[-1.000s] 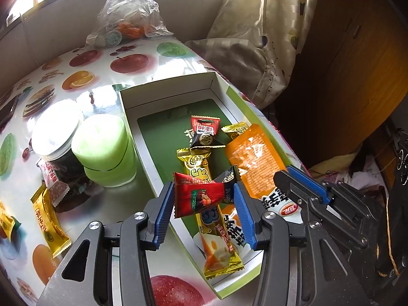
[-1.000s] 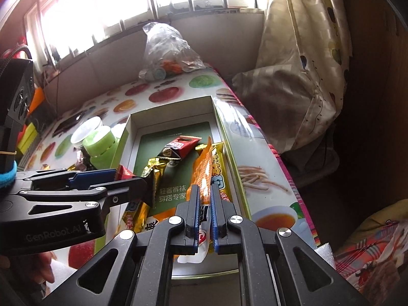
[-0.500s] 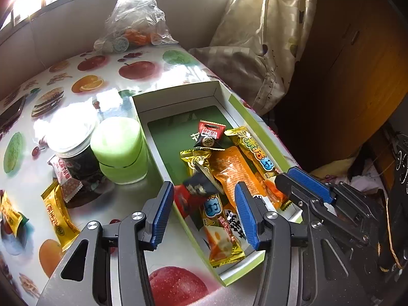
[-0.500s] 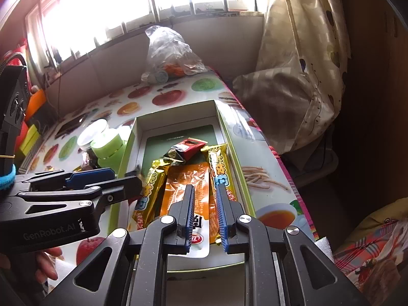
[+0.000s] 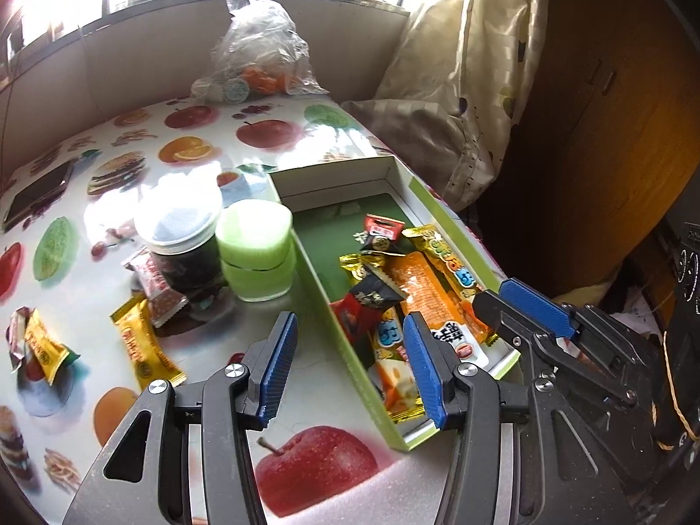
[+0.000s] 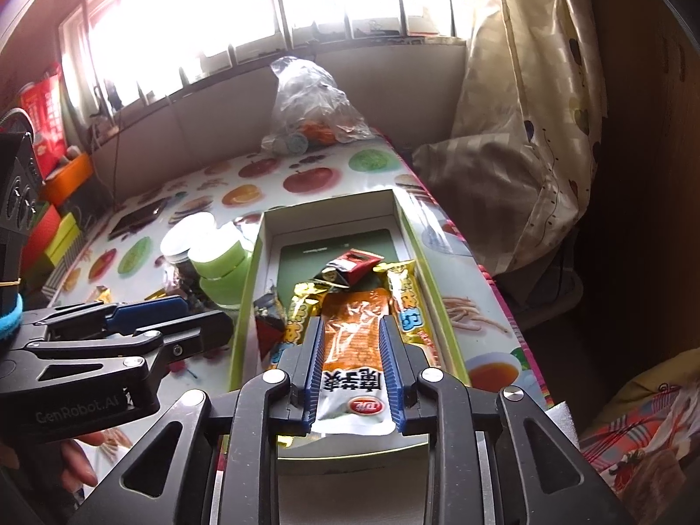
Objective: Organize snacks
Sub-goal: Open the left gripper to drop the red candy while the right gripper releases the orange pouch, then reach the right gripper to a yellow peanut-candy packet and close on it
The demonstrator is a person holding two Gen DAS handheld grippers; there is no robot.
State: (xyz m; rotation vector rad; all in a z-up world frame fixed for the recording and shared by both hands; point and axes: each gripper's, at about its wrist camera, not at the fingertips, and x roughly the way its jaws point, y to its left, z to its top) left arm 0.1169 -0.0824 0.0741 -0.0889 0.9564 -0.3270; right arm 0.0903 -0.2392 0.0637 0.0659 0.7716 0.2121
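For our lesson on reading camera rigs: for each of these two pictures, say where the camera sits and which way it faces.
Left wrist: on the left gripper, looking down at table and box; the right gripper shows at right.
Right wrist: on the right gripper, looking along the box toward the window; left gripper and fingers show at left.
Shared: orange packet, green cup.

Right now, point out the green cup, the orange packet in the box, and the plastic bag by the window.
green cup (image 5: 256, 258): left wrist view, on its side wall.
orange packet (image 6: 352, 337): right wrist view, on its orange middle.
plastic bag (image 5: 258, 48): left wrist view, on its crinkled upper part.
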